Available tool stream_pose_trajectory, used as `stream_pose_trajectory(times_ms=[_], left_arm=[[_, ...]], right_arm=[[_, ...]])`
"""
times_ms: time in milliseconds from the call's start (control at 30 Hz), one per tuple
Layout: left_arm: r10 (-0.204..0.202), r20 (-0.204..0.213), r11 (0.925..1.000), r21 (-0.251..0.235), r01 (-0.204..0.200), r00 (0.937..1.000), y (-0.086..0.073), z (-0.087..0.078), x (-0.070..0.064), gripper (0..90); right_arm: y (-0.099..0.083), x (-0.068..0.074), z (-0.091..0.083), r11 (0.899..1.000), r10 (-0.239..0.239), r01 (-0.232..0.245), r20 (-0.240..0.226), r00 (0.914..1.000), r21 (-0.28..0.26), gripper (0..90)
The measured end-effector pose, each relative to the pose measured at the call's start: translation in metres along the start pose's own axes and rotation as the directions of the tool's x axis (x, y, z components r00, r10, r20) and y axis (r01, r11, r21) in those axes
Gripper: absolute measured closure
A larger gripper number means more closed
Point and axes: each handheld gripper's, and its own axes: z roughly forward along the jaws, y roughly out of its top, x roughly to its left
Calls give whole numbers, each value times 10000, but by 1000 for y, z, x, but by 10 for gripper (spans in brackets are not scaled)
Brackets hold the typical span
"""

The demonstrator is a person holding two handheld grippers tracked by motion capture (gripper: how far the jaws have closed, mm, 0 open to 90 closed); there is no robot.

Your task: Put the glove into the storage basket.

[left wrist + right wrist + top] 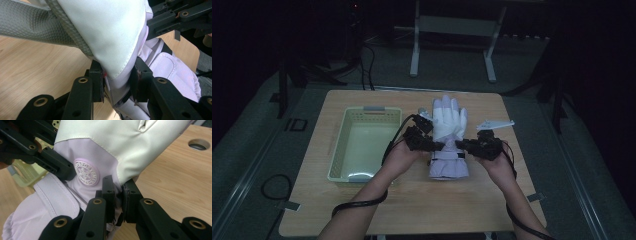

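A white and pale lilac glove [448, 135] lies flat on the wooden table [412, 200], fingers pointing to the far side, just right of a pale green basket [364, 144]. The left gripper [438, 146] is clamped on the glove's left edge at the wrist, and the right gripper [459, 144] is clamped on its right edge, each jaw pair pinching the fabric.

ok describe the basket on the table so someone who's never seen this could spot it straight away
Start at the wooden table and look at its left half, left of the white and lilac glove that both grippers pinch at the wrist. The basket is a pale yellow-green rectangular plastic one with slotted walls. It is the table's one open container, and nothing can be seen inside it.
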Motion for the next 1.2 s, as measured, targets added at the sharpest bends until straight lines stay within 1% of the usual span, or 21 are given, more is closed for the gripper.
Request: stream_pose_trajectory(times_ms=[67, 167, 200, 267, 300, 333, 367, 533, 600, 667, 733, 867, 900, 933, 967, 1000, 1100, 1200], left_arm=[[18, -32, 10000, 17, -18, 10000, -1, -2, 1, 678], [-21, -160, 10000, 19, 21, 9999, -6, -10, 4, 678], [-106, -132, 9999, 2, 106, 9999, -7, -14, 7, 678], [-114, -147, 9999, 35, 115, 9998, -9, -21, 11, 677], [-114, -147, 9999, 35, 115, 9998, -9, -21, 11, 677], [-118, -201, 9999, 33, 118, 9997, -10, -29, 15, 677], [-119, -248, 9999, 48, 120, 9996, -10, -33, 17, 677], [-104, -398, 9999, 69, 107, 9992, -12, -52, 28, 677], [-74, -518, 10000, 63, 77, 9986, -12, -60, 33, 676], [-144, -635, 9998, 161, 154, 9979, -13, -69, 38, 675], [-167, -794, 9998, 111, 176, 9967, -16, -77, 42, 676], [-233, -893, 9997, 90, 242, 9957, -24, -93, 55, 676], [-233, -893, 9997, 90, 242, 9957, -24, -93, 55, 676], [-257, -942, 9996, 100, 268, 9952, -27, -100, 61, 676], [-182, -990, 9997, 149, 197, 9949, -29, -104, 64, 676], [-163, -1023, 9997, 183, 182, 9946, -31, -108, 68, 676], [-57, -1105, 9993, 373, 99, 9939, -37, -120, 79, 676], [44, -1333, 9990, 457, 18, 9911, -45, -131, 89, 676]], right_arm=[[2, 2, 1, 10000, -35, 35, -36, 10000, -12, 822], [8, 9, 8, 9997, -243, 244, -65, 9997, 78, 822], [9, 10, 9, 9996, -261, 262, -108, 9996, 108, 822], [13, 15, 12, 9995, -285, 286, -195, 9994, 91, 822], [13, 15, 12, 9995, -285, 286, -195, 9994, 91, 822], [16, 18, 14, 9995, -296, 299, -275, 9992, 74, 822], [22, 22, 18, 9995, -308, 310, -341, 9989, 55, 822], [37, 34, 29, 9995, -314, 312, -439, 9985, -42, 822], [43, 39, 34, 9995, -314, 311, -521, 9981, -64, 822], [50, 44, 39, 9992, -387, 383, -573, 9976, -82, 821], [56, 50, 45, 9988, -480, 476, -619, 9969, -80, 821], [69, 62, 58, 9980, -626, 623, -723, 9954, -67, 821], [69, 62, 58, 9980, -626, 623, -723, 9954, -67, 821], [71, 65, 62, 9979, -648, 645, -732, 9952, -67, 821], [76, 72, 69, 9979, -652, 651, -792, 9947, -39, 821], [79, 75, 73, 9977, -676, 674, -816, 9944, -51, 821], [85, 85, 86, 9985, -554, 552, -1002, 9934, -41, 821], [90, 96, 101, 9984, -574, 573, -1097, 9923, -42, 821]])
